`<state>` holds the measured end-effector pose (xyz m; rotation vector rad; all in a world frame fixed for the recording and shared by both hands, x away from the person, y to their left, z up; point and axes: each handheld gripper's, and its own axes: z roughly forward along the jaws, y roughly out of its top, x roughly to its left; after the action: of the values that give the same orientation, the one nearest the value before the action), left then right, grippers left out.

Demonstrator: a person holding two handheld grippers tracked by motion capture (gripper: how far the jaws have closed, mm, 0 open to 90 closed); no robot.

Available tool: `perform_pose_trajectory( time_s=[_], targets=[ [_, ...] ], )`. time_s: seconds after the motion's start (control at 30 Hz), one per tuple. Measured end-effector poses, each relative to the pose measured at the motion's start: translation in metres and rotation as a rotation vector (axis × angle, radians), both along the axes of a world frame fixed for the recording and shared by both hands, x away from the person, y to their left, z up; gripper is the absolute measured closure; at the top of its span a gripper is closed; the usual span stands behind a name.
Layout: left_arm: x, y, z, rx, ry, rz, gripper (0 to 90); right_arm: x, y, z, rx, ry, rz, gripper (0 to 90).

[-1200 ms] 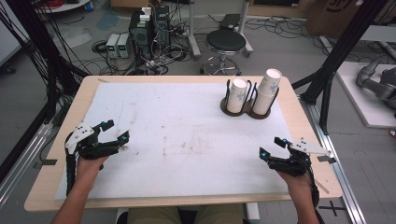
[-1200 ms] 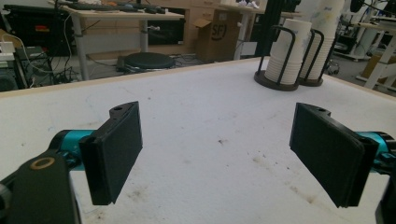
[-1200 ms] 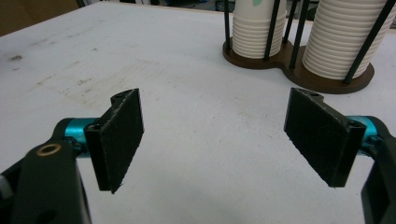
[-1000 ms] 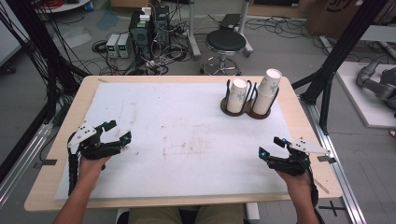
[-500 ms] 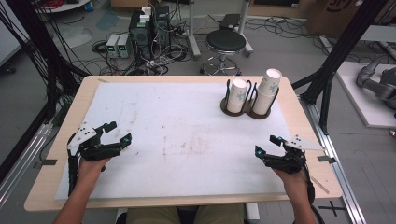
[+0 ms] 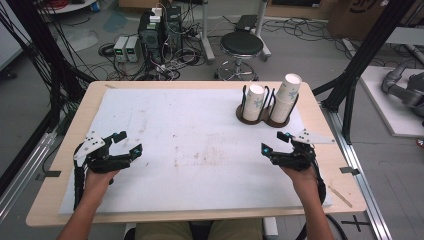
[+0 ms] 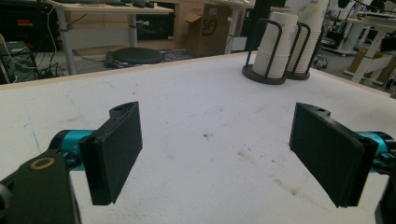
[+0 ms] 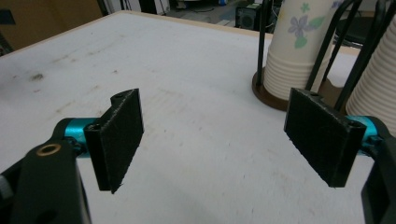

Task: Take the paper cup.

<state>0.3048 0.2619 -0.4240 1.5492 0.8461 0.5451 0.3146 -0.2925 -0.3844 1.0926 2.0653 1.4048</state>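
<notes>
The left gripper [image 6: 125,142] sits in the lower left of the high view, held in a hand [image 6: 98,178] that comes up from the bottom edge; its two black jaws stand wide apart with nothing between them. In the left gripper view the same gripper [image 7: 229,154] shows its flat black pads [image 7: 116,149] spread over bare white sheet.

The right gripper [image 6: 274,142] lies in the lower right of the high view, held in the other hand [image 6: 301,177], and its jaws are also spread wide and hold nothing. In the right gripper view this gripper [image 8: 224,140] points towards the cups, with one pad [image 8: 322,135] at the right of the frame overlapping the holder behind it.

Both grippers hover low over the stained white foam sheet [image 6: 200,125] that covers the light wooden surface [image 6: 330,150].

Nearest to the right gripper, in the upper right of the high view, stands a dark round-based wire cup holder [image 6: 250,117] with two bays. The left bay carries a shorter stack of white paper cups with a floral print [image 6: 255,101]; the right bay carries a taller stack of white paper cups [image 6: 286,96] that leans slightly to the right. The holder stands on the sheet, well apart from the left gripper and near the right one, without touching it.

Beyond the far edge of the surface, at the top of the high view, a round black stool [image 6: 241,46] stands on the floor.
</notes>
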Motion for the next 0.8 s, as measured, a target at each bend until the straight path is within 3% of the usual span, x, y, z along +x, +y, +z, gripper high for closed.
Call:
perform_pose_trajectory(
  time_s=[0.3, 0.43, 0.8],
  targets=[
    [0.001, -0.001, -0.001, -0.004, 0.0, -0.005, 17.2, 0.038, 0.021, 0.025, -0.037, 0.008, 0.022, 20.4],
    [0.001, -0.001, 0.0, -0.005, -0.001, -0.007, 17.2, 0.062, 0.029, 0.036, -0.055, 0.026, 0.007, 20.4],
    [0.002, -0.003, -0.001, -0.016, 0.002, -0.022, 17.2, 0.105, 0.038, 0.053, -0.119, 0.043, -0.029, 20.4]
  ],
)
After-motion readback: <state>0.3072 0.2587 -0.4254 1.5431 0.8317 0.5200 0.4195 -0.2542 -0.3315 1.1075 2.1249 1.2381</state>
